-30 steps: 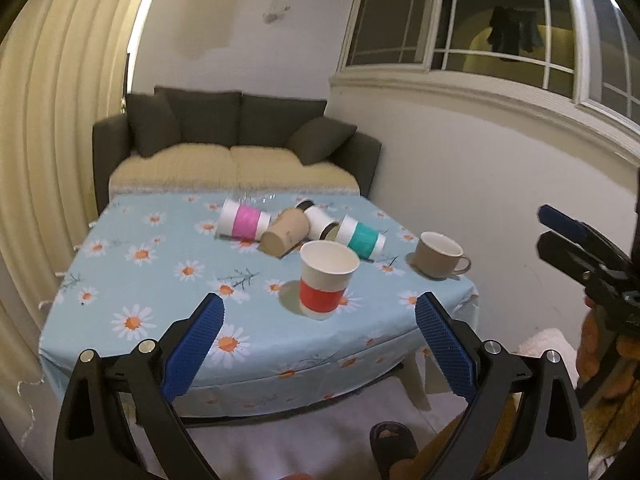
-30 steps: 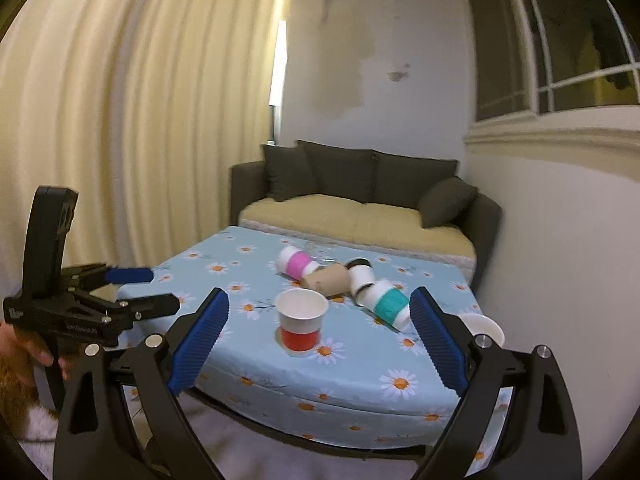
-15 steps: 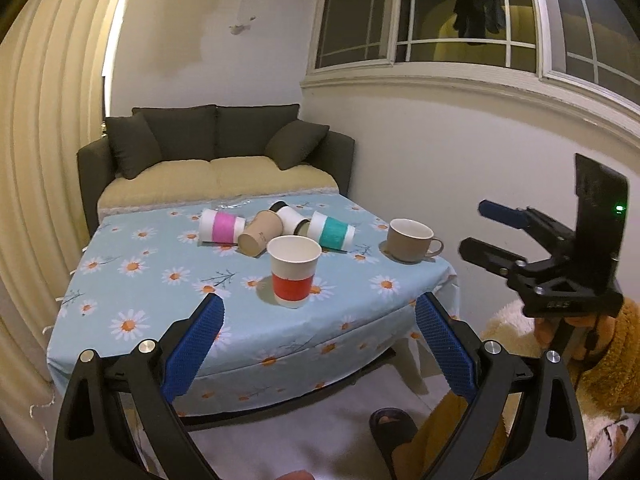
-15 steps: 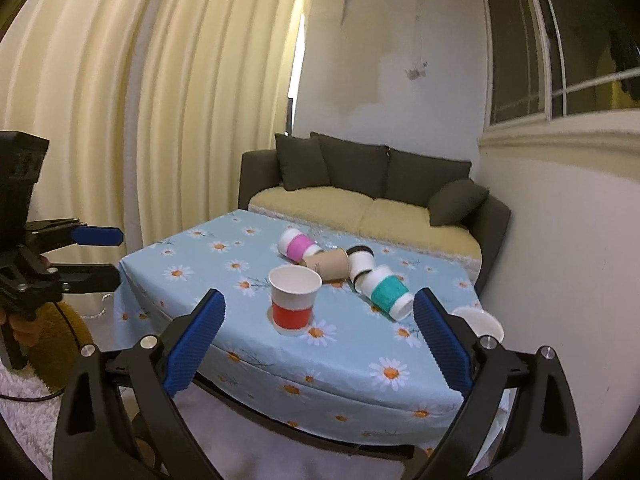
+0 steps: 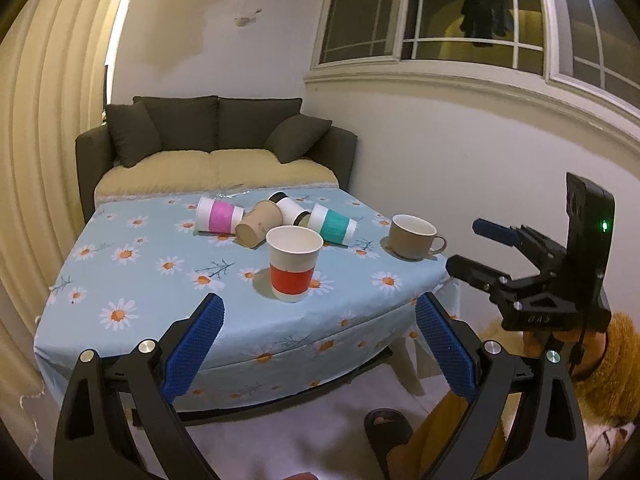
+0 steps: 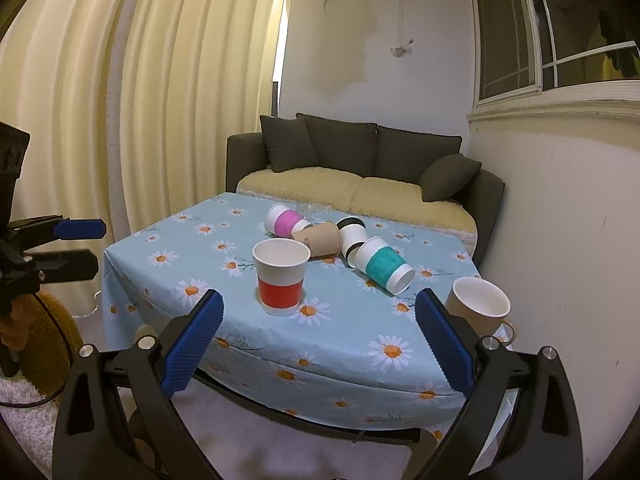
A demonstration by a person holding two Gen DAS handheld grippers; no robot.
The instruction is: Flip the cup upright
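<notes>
Currently both grippers sit off the near edge of the table (image 5: 132,320), well short of any cup. Left gripper (image 5: 318,344): jaws wide apart, nothing held. Right gripper (image 6: 318,344): same, wide apart and empty.

Red-band cup (image 5: 294,264) stands upright at near centre, mouth up, so my read is that one is done. Still on their sides in a cluster at the far middle: pink-band cup (image 5: 218,215), plain brown cup (image 5: 258,224), black-and-white cup (image 5: 290,208), teal-band cup (image 5: 334,226). The beige mug (image 5: 412,236) is upright at the right edge, clear of the cluster.

Key relation: the lying cups are straight ahead and beyond the red cup in both views. The teal cup is the nearest lying one, on the right side of the cluster, its long axis running diagonally with the mouth towards the near right in the right wrist view. It looks closer to the right gripper's line. The pink cup lies on the left, closer to the left gripper. The brown cup touches or nearly touches its neighbours; I can't tell which.

Versus a second ago: both grippers have pulled back from the table and spread apart. The table now looks smaller and further off, and each gripper shows more fully in the other's view. Cups are unmoved and jaw opening is unchanged.
</notes>
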